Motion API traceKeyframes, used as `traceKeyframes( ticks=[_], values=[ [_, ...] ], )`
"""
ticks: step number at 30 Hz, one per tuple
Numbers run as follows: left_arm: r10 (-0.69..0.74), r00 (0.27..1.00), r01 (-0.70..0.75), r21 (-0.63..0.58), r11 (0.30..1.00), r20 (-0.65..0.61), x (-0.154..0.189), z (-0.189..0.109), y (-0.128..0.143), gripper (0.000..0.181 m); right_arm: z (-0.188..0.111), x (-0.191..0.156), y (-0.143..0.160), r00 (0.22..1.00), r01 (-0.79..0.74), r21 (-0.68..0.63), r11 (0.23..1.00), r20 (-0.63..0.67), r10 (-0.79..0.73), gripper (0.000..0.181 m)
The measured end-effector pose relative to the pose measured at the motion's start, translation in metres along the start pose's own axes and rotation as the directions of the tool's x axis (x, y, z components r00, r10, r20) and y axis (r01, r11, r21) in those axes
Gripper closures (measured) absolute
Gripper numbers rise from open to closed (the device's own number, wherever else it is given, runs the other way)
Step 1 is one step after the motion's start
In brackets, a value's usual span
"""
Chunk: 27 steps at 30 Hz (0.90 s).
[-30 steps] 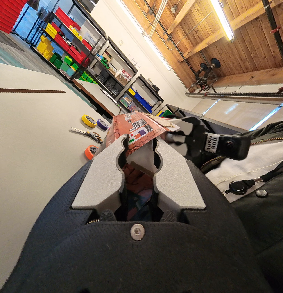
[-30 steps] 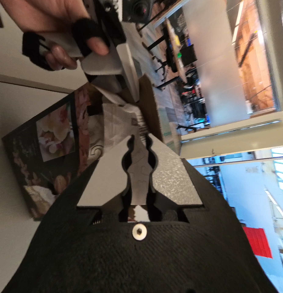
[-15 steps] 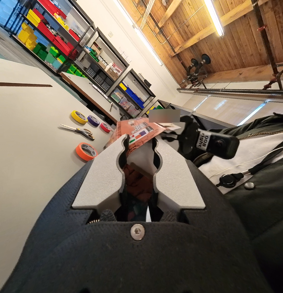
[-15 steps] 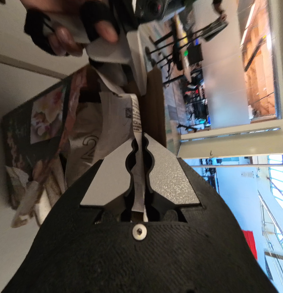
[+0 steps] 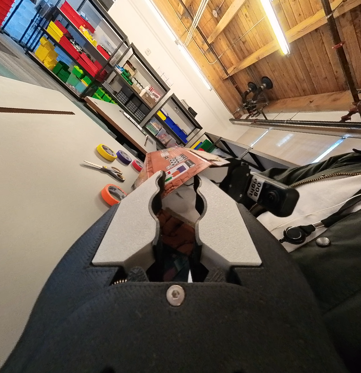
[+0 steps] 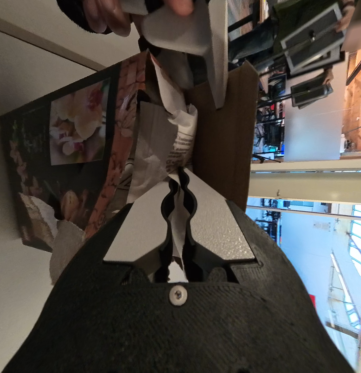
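A printed cardboard box with a flower picture lies on the white table; its brick-patterned side shows in the left wrist view. My left gripper is shut on the box's brown open flap; its grey fingers and a hand show at the top of the right wrist view. My right gripper is shut on a crumpled white paper bag that sticks out of the box's open end. The right gripper also shows in the left wrist view, beside the box.
On the table beyond the box lie scissors and yellow, purple, red and orange tape rolls. Shelves of coloured bins stand behind. A person's dark jacket is at the right. Across from one pair of fingers to the other is roughly 6 centimetres.
My right gripper has drawn the paper bag farther out of the box's open end. My left gripper keeps its hold on the flap and has shifted only slightly.
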<state>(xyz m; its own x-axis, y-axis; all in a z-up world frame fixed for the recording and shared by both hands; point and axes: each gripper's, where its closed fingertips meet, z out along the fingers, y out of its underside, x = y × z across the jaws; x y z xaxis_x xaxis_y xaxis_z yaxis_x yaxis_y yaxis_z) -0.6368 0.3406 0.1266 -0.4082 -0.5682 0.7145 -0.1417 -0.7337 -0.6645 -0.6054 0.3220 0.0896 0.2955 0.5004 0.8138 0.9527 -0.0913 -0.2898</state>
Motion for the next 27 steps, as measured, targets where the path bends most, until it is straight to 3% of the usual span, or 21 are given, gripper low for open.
traceKeyframes(
  ticks=[6, 10, 15, 18, 20, 24, 27],
  values=[
    [-0.005, 1.000, 0.005, 0.011, 1.000, -0.005, -0.002, -0.001, 0.000, 0.155, 0.008, -0.009, 0.003, 0.968, -0.211, -0.028, 0.977, 0.133, 0.213, 0.179],
    [-0.005, 0.999, 0.004, 0.018, 1.000, 0.035, -0.006, -0.004, -0.003, 0.154, 0.014, -0.006, 0.002, 0.958, -0.229, -0.059, 0.972, 0.166, 0.235, 0.180],
    [0.180, 0.974, -0.170, -0.076, 0.982, 0.137, 0.000, -0.007, 0.010, 0.151, 0.006, -0.007, -0.003, 0.925, -0.320, -0.021, 0.947, 0.208, 0.318, 0.181],
    [0.178, 0.958, -0.156, -0.112, 0.981, 0.226, 0.002, -0.012, 0.008, 0.118, 0.003, -0.007, -0.004, 0.915, -0.351, -0.002, 0.936, 0.213, 0.343, 0.181],
    [0.246, 0.915, -0.206, -0.154, 0.966, 0.320, 0.000, -0.019, 0.008, 0.113, 0.002, -0.007, -0.005, 0.902, -0.376, -0.006, 0.927, 0.225, 0.368, 0.181],
    [0.444, 0.775, -0.293, -0.367, 0.883, 0.449, -0.003, -0.015, 0.030, 0.098, 0.000, -0.007, -0.006, 0.883, -0.407, -0.013, 0.913, 0.252, 0.397, 0.181],
    [0.504, 0.653, -0.264, -0.454, 0.851, 0.565, -0.019, -0.012, 0.038, 0.104, 0.001, -0.006, -0.005, 0.876, -0.413, -0.020, 0.910, 0.265, 0.404, 0.181]
  ],
)
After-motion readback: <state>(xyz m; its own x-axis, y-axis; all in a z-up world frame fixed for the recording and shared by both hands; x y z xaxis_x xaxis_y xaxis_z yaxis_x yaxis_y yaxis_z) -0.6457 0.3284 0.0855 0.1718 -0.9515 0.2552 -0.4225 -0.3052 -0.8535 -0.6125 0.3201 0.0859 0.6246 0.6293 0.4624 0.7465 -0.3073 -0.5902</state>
